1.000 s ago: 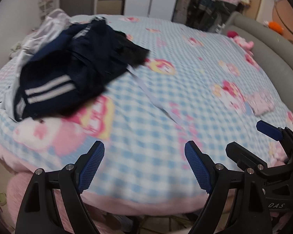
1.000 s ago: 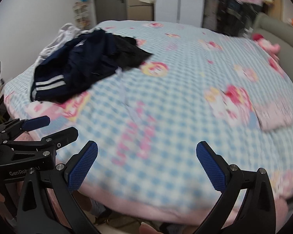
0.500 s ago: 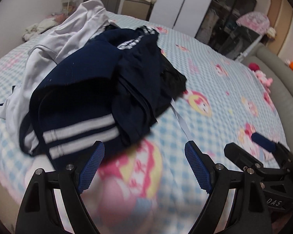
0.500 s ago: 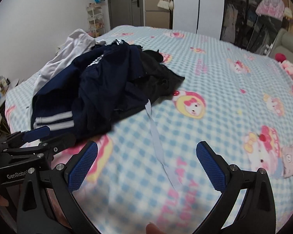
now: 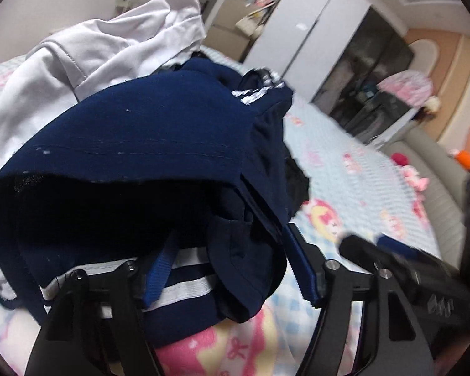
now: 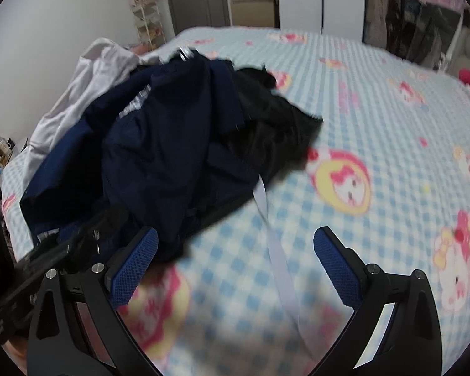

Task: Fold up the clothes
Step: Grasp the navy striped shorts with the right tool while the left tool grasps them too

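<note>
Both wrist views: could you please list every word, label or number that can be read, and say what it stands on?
No text can be read in either view.
Right gripper: pale mark on its body, left view, blurred.
Navy garment: white print, blurred.
Bedspread: pink lettering, blurred.

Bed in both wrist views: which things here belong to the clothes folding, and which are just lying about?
For the job:
- navy garment with white stripes
- white garment
- black garment
- left gripper, jaws just closing around navy fabric
- right gripper, jaws open

Lying about:
- pink plush toy
- wardrobe
- shelf rack
</note>
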The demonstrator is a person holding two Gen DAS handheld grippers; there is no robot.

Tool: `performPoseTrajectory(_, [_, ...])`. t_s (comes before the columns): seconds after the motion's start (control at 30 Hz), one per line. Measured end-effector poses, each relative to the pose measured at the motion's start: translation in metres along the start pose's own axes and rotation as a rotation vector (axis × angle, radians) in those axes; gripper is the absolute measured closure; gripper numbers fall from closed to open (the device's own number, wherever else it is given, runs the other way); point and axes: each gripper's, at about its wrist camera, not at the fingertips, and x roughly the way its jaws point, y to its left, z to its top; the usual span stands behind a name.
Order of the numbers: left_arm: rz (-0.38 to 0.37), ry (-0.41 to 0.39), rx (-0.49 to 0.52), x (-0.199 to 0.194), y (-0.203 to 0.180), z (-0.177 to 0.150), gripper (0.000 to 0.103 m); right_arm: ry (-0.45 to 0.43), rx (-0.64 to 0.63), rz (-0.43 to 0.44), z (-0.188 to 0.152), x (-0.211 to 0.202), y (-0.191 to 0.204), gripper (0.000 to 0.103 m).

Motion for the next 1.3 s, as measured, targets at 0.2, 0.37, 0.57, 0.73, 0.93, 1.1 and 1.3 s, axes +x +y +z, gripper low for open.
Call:
performPoseTrajectory(0.2, [-0.005,0.004,-0.030,-0.001,0.012,0.001,0.073,0.050,-0.007,0.141,0.011,0.027,0.020,0.017])
performPoseTrajectory(0.37, [-0.120,0.029,-0.087,0.010,0.017,0.004,0.074,0.187,0.072,0.215,0.007,0.063,0.017,0.032])
performPoseTrajectory(0.57, [-0.118,0.025,-0.057,0.016,0.003,0.007,0.073,0.145,-0.119,0.183,-0.009,0.048,0.038,0.073])
performPoseTrajectory(0.73, [-0.115,0.013,-0.045,0.014,-0.005,0.010,0.064,0.063,-0.121,0.070,-0.009,0.037,0.029,0.094])
performPoseTrajectory(0.93, [-0.189,-0.071,-0.050,0.003,-0.015,0.012,0.051,-0.049,-0.126,-0.047,0.001,0.010,0.005,0.096])
performPoseTrajectory(1.1, [-0.136,-0.019,0.050,0.018,-0.035,0.006,0.055,-0.006,-0.116,0.111,0.000,0.004,0.009,0.085])
performPoseTrajectory(1.3, [-0.021,0.066,0.038,0.048,-0.025,0.000,0.080,0.175,-0.061,0.110,-0.008,0.069,-0.002,0.055])
